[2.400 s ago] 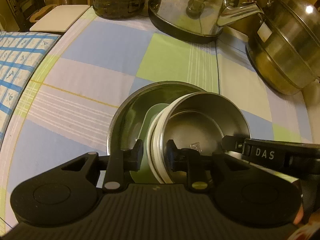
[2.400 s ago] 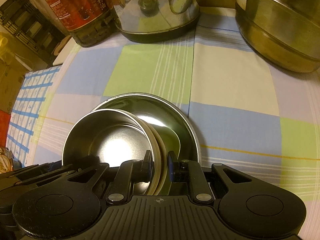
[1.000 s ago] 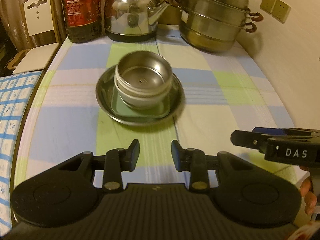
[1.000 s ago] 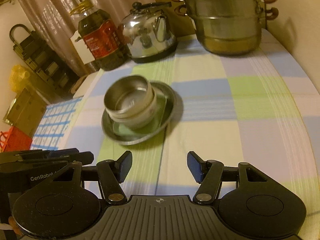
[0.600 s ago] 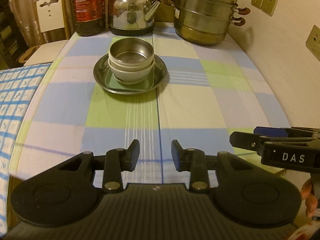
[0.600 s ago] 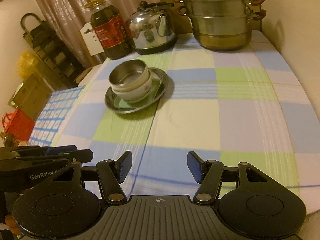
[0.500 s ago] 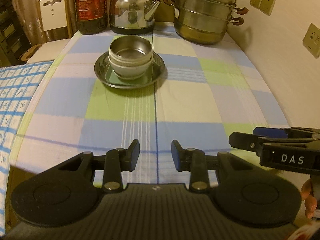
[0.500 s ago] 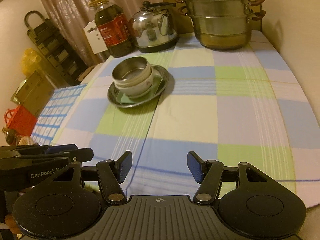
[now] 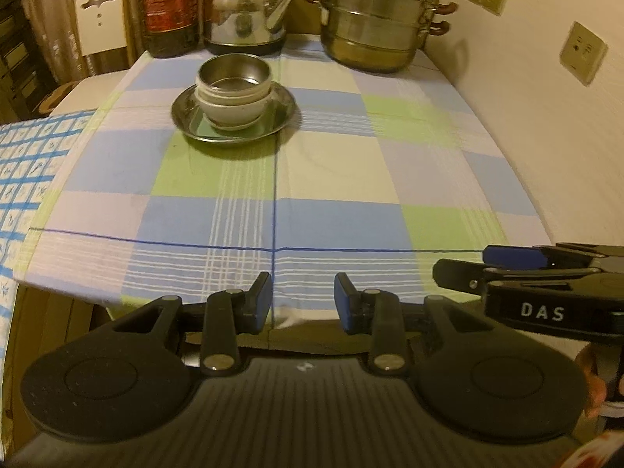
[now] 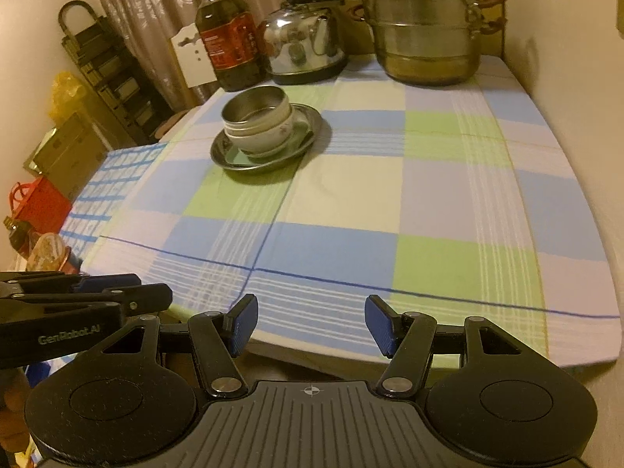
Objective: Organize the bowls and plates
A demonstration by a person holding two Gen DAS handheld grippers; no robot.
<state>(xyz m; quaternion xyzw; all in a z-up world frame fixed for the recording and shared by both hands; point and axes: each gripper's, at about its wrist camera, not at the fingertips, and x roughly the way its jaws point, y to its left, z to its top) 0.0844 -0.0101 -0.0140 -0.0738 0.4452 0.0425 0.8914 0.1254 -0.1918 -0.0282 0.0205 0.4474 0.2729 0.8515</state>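
A steel bowl [image 9: 233, 74] sits nested in a white ceramic bowl [image 9: 234, 111], which stands on a green dish inside a round steel plate [image 9: 280, 111] at the far middle of the checked tablecloth. The same stack shows in the right wrist view: steel bowl [image 10: 253, 107], white bowl [image 10: 265, 134], steel plate [image 10: 300, 148]. My left gripper [image 9: 303, 299] is open and empty, back at the near table edge. My right gripper [image 10: 311, 325] is open wider and empty, also at the near edge. Each gripper shows at the side of the other's view.
At the far end stand a dark oil bottle [image 9: 168, 7], a steel kettle [image 9: 245, 11] and a stacked steel steamer pot [image 9: 374, 19]. A wall with sockets [image 9: 583, 50] runs along the right. A blue-patterned cloth [image 9: 23, 163] lies to the left.
Both grippers let go of the nested bowls, opened, and pulled back from the stack to the near table edge. The stack stays on the steel plate.
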